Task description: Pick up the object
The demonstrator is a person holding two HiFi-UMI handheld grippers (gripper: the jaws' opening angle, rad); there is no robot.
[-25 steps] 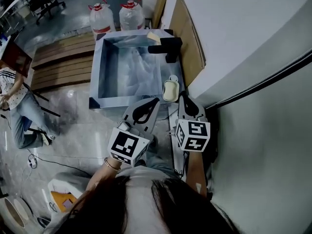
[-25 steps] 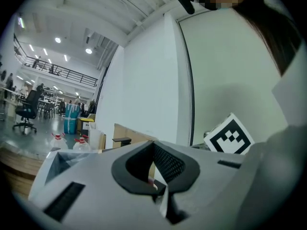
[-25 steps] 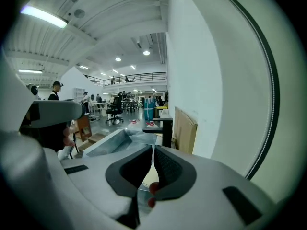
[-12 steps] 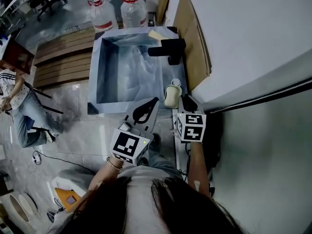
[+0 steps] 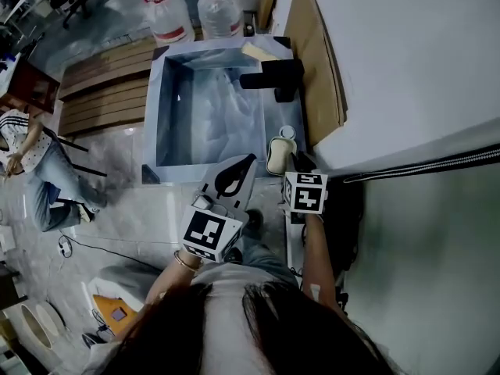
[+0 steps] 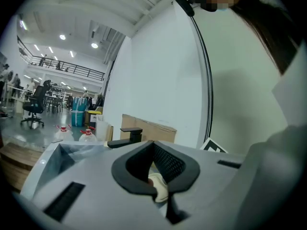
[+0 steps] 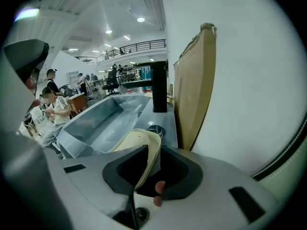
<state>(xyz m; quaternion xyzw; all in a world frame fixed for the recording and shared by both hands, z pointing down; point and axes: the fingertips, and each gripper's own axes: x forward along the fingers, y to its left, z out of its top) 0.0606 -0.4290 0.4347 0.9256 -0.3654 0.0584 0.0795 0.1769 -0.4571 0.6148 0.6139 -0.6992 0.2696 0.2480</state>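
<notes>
Occupying the near end of the sink's right-hand ledge, the cream oval plastic dish (image 5: 276,155) lies just in front of a small round silver fitting (image 5: 287,132); whether its base touches the ledge or is raised off it cannot be told. The right gripper (image 5: 297,161) meets the dish at its near right side. In the right gripper view the dish's thin wall (image 7: 144,150) runs down through the dark jaw opening to where the tips come together (image 7: 133,195) — the jaws are pinched on that wall.

The left gripper (image 5: 246,164) hangs just left of the dish, over the sink's front edge. Its jaws are pressed together with nothing between them (image 6: 166,202); a bit of the cream dish (image 6: 158,186) shows beyond, through the opening.

The dish's ledge belongs to a grey rectangular metal sink (image 5: 152,116) with a black square-bodied tap (image 5: 273,76) at its far right. A brown cardboard sheet (image 5: 316,61) leans on the white wall beside the sink. Two clear water bottles with red caps (image 5: 168,18) stand behind it, next to low wooden boards (image 5: 101,84). A seated person (image 5: 31,162) is off to the left.
</notes>
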